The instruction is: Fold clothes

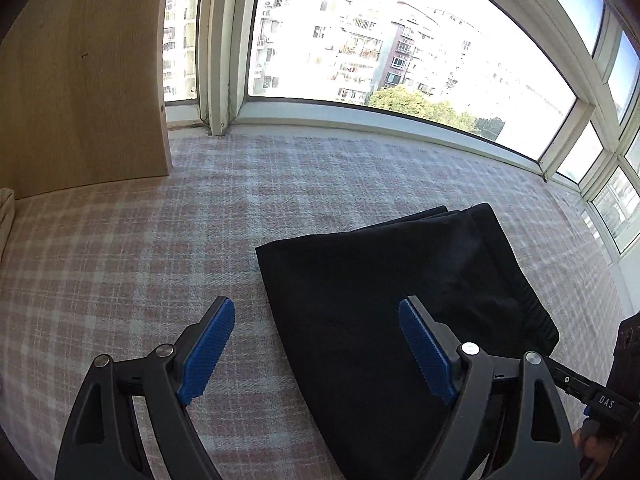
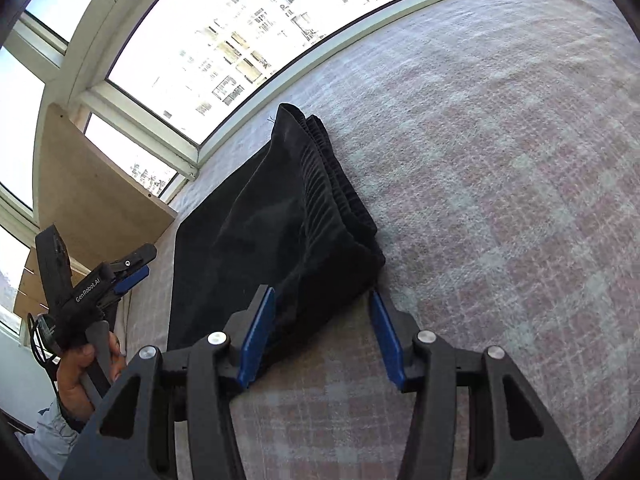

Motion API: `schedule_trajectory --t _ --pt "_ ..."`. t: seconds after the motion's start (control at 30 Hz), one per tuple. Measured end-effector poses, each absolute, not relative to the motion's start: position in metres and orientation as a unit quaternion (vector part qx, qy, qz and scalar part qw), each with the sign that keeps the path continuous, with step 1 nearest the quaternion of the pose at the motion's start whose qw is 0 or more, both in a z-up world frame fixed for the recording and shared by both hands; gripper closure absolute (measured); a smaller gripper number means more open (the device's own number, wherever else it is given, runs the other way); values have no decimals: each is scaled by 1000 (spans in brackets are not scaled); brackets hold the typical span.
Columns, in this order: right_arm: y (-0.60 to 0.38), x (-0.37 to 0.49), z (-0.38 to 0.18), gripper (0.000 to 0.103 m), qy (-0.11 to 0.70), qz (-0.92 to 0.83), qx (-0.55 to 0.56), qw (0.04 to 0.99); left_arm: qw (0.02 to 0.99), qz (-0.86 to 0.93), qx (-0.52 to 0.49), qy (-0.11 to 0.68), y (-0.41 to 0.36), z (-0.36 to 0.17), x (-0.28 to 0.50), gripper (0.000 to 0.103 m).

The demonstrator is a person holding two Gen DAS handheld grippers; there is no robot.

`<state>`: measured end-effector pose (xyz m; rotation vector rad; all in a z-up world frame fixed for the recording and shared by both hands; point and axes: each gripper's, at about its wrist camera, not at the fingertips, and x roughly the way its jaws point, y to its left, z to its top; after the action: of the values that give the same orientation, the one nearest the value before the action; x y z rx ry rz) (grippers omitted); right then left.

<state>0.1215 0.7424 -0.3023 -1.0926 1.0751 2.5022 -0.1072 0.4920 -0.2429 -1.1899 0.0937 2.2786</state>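
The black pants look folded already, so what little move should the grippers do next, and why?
Probably ease the right gripper forward and close on the black pants: their near corner lies between its open fingers, not pinched. The left gripper is open too, over their edge.

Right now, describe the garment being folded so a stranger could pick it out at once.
Below the big window lies a pink-and-white plaid blanket. On it sits a folded black garment, the only dark thing there, with a ribbed elastic waistband along one edge.
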Motion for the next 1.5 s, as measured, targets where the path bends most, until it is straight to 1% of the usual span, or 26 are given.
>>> schedule_trajectory --t 0.07,0.17,0.33,0.37,0.4,0.43,0.47,0.63,0.87,0.97,1.1,1.3,1.5 --pt "733 121 -299 54 333 855 -382 113 286 854 -432 50 494 -239 -98 19" --pt "729 102 -298 51 304 860 -394 118 296 855 -422 59 495 -233 -84 19" --pt "731 70 -298 51 282 862 -405 117 307 858 -406 67 494 -221 -65 19" --pt "730 67 -298 53 276 864 -406 113 309 859 -403 68 492 -219 -63 19" --pt "730 64 -298 74 271 865 -407 110 310 860 -400 68 491 -217 -61 19" --pt "731 62 -301 88 275 863 -412 103 310 861 -399 68 489 -215 -60 19" --pt "733 62 -304 92 283 861 -410 102 309 861 -397 67 487 -214 -59 19" --pt "722 63 -300 95 252 874 -399 116 297 863 -403 66 475 -221 -62 19" --pt "719 68 -291 95 248 881 -384 123 278 857 -433 39 466 -241 -83 19" --pt "716 74 -283 95 249 886 -370 126 275 858 -434 30 463 -241 -86 19" --pt "710 86 -268 95 249 894 -347 135 280 854 -437 33 460 -243 -83 19" --pt "700 101 -262 96 249 893 -339 162 294 847 -442 40 460 -244 -77 19" --pt "683 142 -253 96 258 884 -328 210 314 841 -438 47 456 -239 -72 19"
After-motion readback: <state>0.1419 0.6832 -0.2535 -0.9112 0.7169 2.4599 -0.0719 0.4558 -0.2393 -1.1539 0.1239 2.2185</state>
